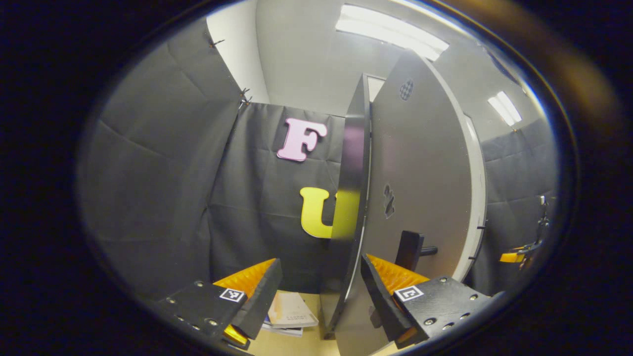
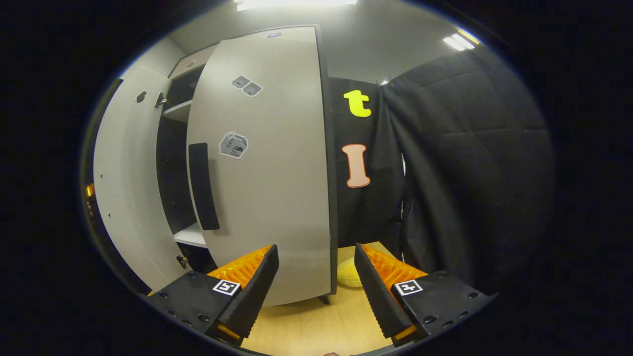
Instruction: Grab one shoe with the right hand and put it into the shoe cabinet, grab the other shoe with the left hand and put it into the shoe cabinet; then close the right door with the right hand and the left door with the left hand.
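Your shoe cabinet's dark interior hides any shoes. Both your left claw and right claw gape open, empty, each facing a door edge.

No legible text is found. Stickers on the cabinet door are too small to be read.

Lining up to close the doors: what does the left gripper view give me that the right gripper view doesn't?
Left gripper view: a door edge seen end-on ahead of the fingers, and booklets on the floor. Right gripper view: the right door face-on with its black handle, a shelf inside the cabinet, and a yellow object by the door's foot. Both: the left gripper and right gripper are open, holding nothing.
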Tool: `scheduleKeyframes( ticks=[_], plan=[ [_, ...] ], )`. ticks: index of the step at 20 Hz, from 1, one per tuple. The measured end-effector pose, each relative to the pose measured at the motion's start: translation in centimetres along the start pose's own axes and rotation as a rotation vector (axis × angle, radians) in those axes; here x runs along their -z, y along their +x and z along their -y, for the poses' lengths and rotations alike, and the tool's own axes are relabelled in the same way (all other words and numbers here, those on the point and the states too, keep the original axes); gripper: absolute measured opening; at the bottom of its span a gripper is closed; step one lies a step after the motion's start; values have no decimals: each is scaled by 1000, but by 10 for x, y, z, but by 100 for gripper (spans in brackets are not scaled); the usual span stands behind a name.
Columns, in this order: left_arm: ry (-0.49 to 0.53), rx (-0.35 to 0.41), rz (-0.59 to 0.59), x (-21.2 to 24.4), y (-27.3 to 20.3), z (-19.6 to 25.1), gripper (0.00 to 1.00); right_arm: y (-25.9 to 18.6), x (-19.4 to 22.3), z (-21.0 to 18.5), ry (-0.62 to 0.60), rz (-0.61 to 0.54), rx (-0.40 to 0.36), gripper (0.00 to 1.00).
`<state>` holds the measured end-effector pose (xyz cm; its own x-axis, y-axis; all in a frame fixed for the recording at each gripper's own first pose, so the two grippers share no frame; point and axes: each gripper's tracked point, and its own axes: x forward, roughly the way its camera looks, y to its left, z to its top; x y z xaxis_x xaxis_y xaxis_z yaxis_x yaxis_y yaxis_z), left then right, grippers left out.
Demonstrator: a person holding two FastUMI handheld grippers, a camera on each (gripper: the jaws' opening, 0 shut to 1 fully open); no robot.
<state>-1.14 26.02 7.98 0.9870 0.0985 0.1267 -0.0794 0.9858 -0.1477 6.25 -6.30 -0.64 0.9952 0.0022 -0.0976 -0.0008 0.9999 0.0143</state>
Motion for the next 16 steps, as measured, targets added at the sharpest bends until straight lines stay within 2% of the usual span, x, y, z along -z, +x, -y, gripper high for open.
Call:
scheduleKeyframes(
  ticks=[5,8,10,11,12,13,14,15,16],
  plan=[
    [-47,-6,-15,8,3,12,94,-1,14,21,33,-15,45,96],
    [-24,4,-26,8,3,40,94,1,16,28,33,-13,41,93],
    [-2,21,-38,12,6,60,94,2,17,32,38,-16,32,96],
    [12,38,-44,15,7,71,95,3,16,34,44,-17,27,93],
    [16,41,-50,17,9,78,95,4,15,37,49,-20,22,96],
    [7,40,-51,20,10,84,92,2,13,37,52,-24,17,93],
    [-1,38,-51,21,10,88,100,1,12,38,51,-24,15,96],
    [-6,36,-52,22,11,94,100,2,11,40,47,-19,18,96],
    [-9,38,-57,23,14,101,95,1,12,41,40,-18,24,96]
  ],
)
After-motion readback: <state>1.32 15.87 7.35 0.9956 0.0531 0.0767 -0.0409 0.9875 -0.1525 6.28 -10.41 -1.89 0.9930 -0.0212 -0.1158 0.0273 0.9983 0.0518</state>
